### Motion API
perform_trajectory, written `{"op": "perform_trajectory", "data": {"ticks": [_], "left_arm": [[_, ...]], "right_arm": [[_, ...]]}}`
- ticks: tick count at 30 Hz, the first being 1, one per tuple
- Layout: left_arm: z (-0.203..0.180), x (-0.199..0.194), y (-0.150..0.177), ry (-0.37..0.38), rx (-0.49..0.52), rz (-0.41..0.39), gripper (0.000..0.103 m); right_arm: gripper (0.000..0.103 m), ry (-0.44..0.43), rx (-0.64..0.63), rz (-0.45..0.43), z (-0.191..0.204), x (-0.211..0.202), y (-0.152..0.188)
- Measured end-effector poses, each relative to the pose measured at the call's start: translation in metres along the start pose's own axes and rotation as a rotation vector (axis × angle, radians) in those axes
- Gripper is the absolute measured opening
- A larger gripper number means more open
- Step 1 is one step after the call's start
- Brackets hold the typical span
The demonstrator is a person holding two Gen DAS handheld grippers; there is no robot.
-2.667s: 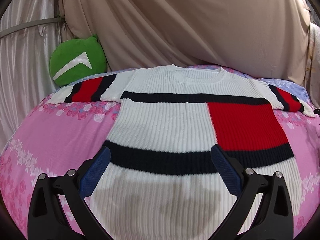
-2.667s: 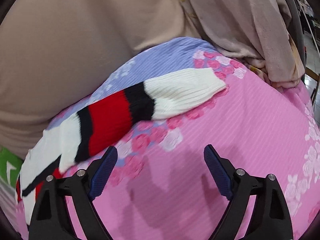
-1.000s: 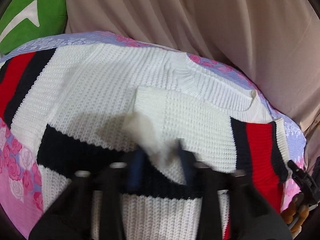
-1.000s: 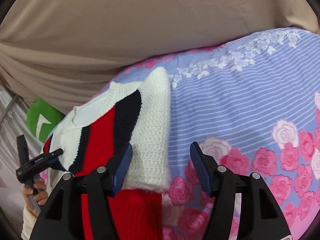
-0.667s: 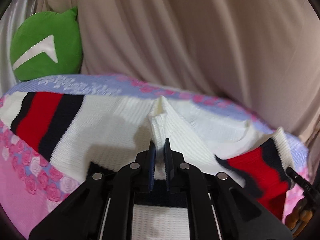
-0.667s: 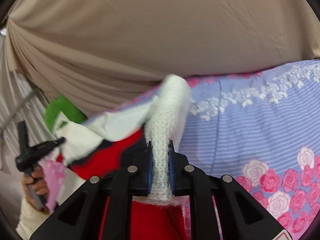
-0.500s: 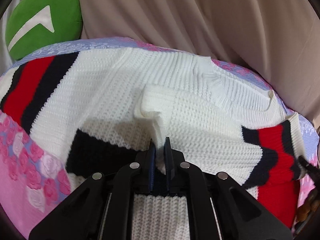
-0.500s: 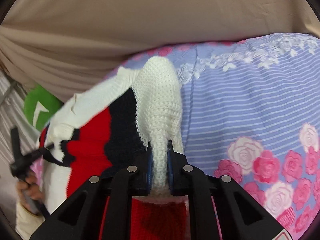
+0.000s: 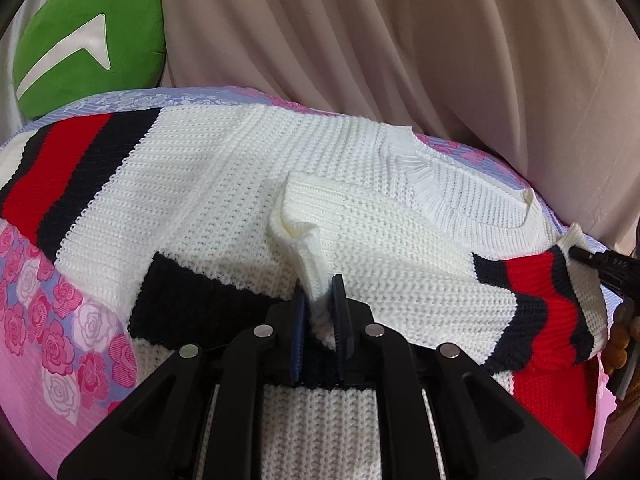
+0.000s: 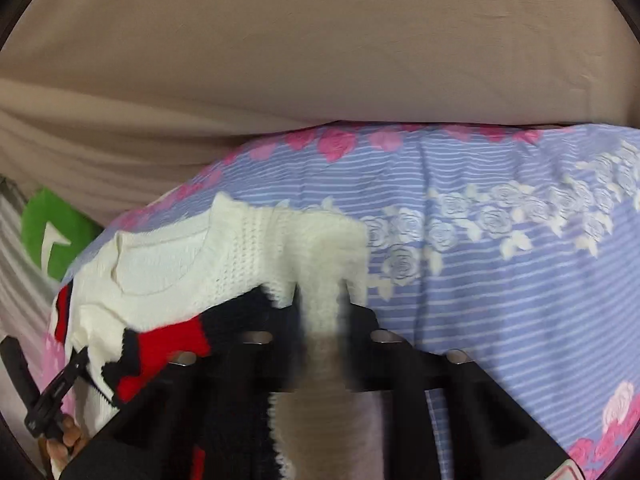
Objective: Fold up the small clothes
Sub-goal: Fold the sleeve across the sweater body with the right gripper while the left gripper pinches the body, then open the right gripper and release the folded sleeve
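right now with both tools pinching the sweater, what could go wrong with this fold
1. The left tool grips only a thin pinch of white knit at the cuff of the folded sleeve; loose knit may slip out or stretch.
2. The right tool holds the sweater by one bunched edge, so the fold could land crooked.
3. The far sleeve is not yet folded; dragging the body across the floral bedsheet may rumple it.

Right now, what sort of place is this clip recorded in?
Probably a bedroom: the white knit sweater with red and navy blocks lies on a pink-and-lilac rose-print bedsheet, beside a green plush cushion, with beige draped cloth behind.
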State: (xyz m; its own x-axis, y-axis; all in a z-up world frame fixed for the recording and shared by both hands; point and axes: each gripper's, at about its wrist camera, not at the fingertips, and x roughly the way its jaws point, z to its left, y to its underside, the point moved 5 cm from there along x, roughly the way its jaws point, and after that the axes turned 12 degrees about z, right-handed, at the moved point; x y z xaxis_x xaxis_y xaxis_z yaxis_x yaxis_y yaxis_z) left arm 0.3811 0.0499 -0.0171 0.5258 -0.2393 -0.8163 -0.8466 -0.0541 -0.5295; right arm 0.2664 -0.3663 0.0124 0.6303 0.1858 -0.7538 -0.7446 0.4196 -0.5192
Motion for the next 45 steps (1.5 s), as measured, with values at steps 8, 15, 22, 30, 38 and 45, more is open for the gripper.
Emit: {"op": "perform_trajectory", "data": {"ticks": [8,15,22,30,38,45], "left_arm": [[-0.009,0.001,0.0,-0.007,0.037,0.011,0.017],[-0.007,0.0,0.0,0.01,0.021,0.013,0.017],[-0.008,-0.002,0.001,-0.005,0.018,0.006,0.017],[-0.016,0.002,0.0,-0.038,0.045,0.015,0.019],[-0.014,0.002,0.0,-0.036,0.045,0.018,0.02],[-0.013,0.002,0.001,-0.028,0.046,0.022,0.022]], "right_arm": [[0.018,-0.04,0.159,-0.034,-0.046,-0.007,0.007],[0.068,-0.099,0.045,-0.025,-0.03,-0.063,0.075],[0.021,-0.102,0.037,0.017,-0.033,-0.057,0.106],[0.027,0.013,0.062,-0.019,-0.046,-0.059,0.098],[0.027,-0.06,-0.078,0.047,0.03,-0.012,0.034],[0.0,0.017,0.202,-0.019,-0.039,0.011,-0.004]]}}
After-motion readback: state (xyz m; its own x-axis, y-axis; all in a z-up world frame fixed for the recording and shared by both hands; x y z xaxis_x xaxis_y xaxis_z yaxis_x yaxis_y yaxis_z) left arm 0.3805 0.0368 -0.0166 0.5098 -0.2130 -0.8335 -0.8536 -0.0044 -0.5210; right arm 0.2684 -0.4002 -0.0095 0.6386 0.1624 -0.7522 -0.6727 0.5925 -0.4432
